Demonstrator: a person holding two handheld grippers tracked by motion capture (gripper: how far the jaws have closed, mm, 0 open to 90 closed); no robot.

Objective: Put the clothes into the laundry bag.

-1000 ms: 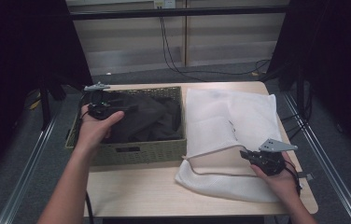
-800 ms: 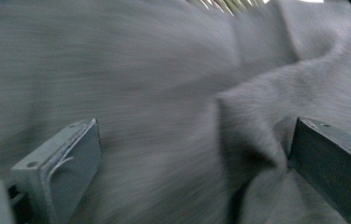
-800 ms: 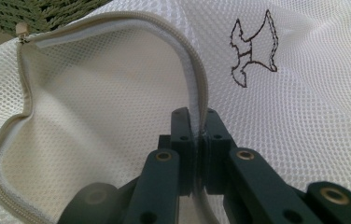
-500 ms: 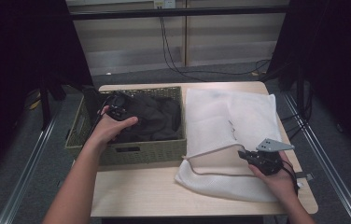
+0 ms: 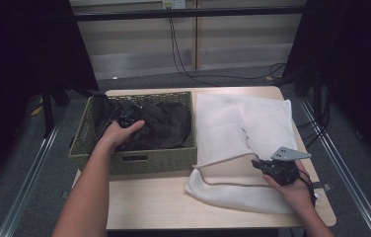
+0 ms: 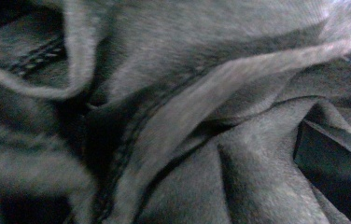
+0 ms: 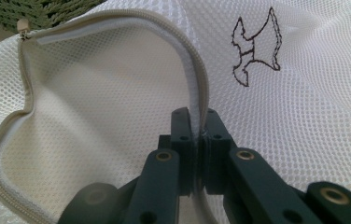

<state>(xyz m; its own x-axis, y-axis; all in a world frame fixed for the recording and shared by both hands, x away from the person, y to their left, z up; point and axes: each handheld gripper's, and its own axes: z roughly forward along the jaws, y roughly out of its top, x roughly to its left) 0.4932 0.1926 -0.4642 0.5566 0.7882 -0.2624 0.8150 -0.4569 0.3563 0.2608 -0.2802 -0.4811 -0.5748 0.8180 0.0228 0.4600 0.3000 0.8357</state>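
A pale wooden table (image 5: 149, 207) carries two big things side by side: a white mesh laundry bag (image 5: 267, 123) spread flat over its right half, and an olive woven basket (image 5: 139, 160) on its left half, the two just beside each other. The basket holds a heap of dark clothes (image 5: 168, 126), seen up close in the left gripper view as rumpled grey-black fabric (image 6: 220, 93) with a stitched seam running through the folds. The bag's zippered mouth (image 7: 117, 18) gapes open along its near edge, its beige zip tape curving round the opening, and a small dark embroidered bird mark (image 7: 255, 46) sits on the mesh beside it. The left gripper (image 5: 129, 117) is down inside the basket among the clothes, its jaws having just been opening and now spread wide, with cloth all about them but nothing visibly pinched. The right gripper (image 7: 196, 135), at the bag's near right corner, has its jaws pressed together on the rim of the bag's mouth, holding that edge up
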